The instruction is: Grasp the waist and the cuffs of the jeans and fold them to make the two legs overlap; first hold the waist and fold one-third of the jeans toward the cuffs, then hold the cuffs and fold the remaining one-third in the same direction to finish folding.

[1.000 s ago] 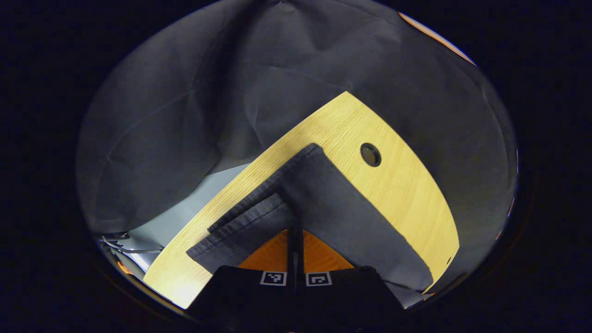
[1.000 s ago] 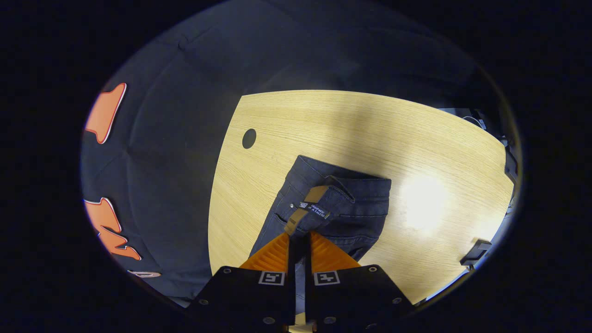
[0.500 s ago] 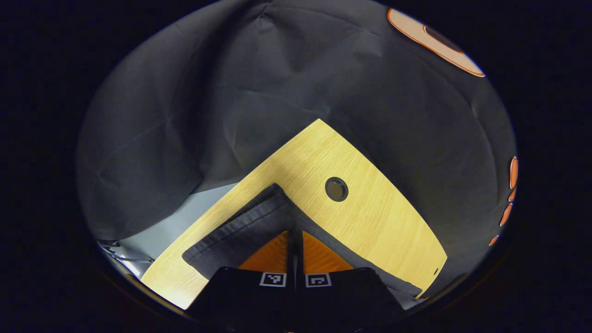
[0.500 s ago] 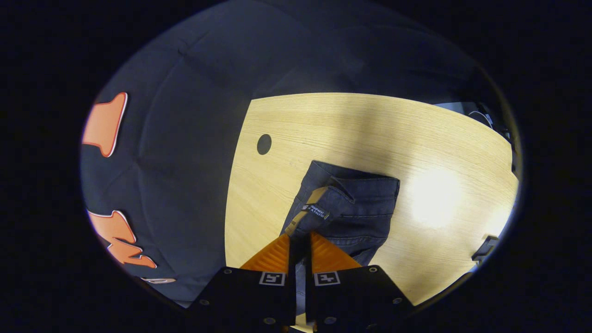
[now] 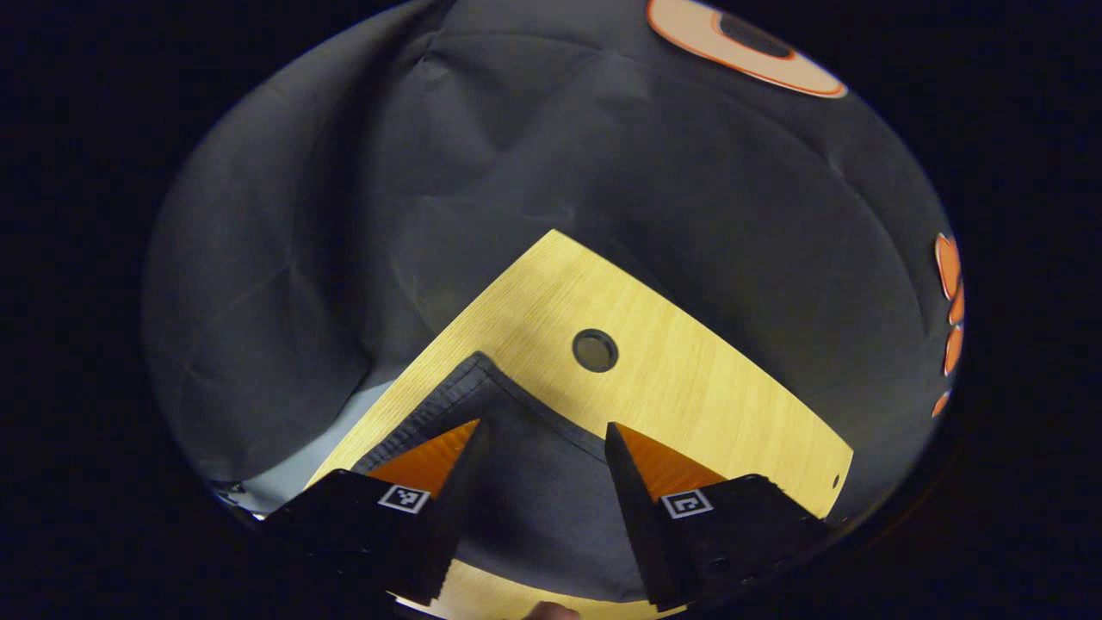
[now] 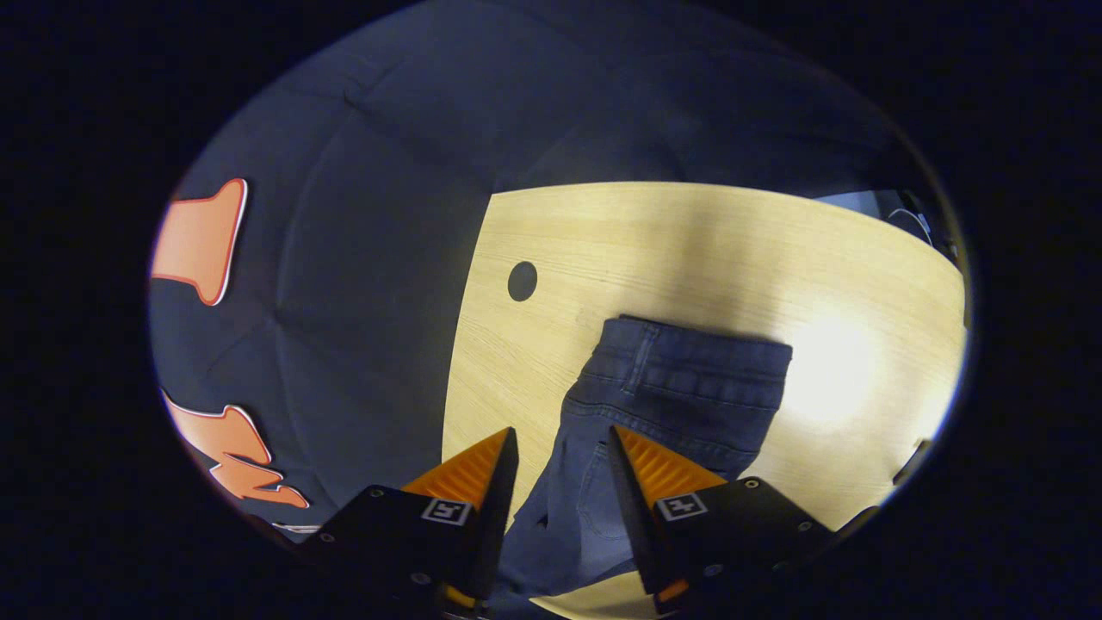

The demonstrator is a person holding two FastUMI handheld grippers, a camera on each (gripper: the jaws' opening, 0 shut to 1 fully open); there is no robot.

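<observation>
Left gripper (image 5: 541, 439): fingers spread wide, gripping nothing; it hangs just over the cuff end of the jeans (image 5: 534, 482), and dark cloth lies flat in the gap between the 2 fingers.

Cuff end: in the left gripper view the hemmed corner (image 5: 476, 362) points away from the fingers, toward the round hole (image 5: 595, 350) in the wooden table (image 5: 689, 405) (hole and hem lie near, not touching).

Right gripper (image 6: 560, 448): also released, fingers parted over the waist end; no cloth is pinched.

Waist end: in the right gripper view the waistband (image 6: 689, 362) lies flat on the table ahead of the fingers, its belt loops visible.

Long axis: judged from both views, the jeans run from one gripper to the other, with each end directly below and ahead of its own gripper.

Nearer hand: for the waist fold the right gripper is the nearer; the left sits at the far end (the cuffs).

Stage: the 2 legs seem to lie overlapped; the one-third folds look not yet begun.
</observation>
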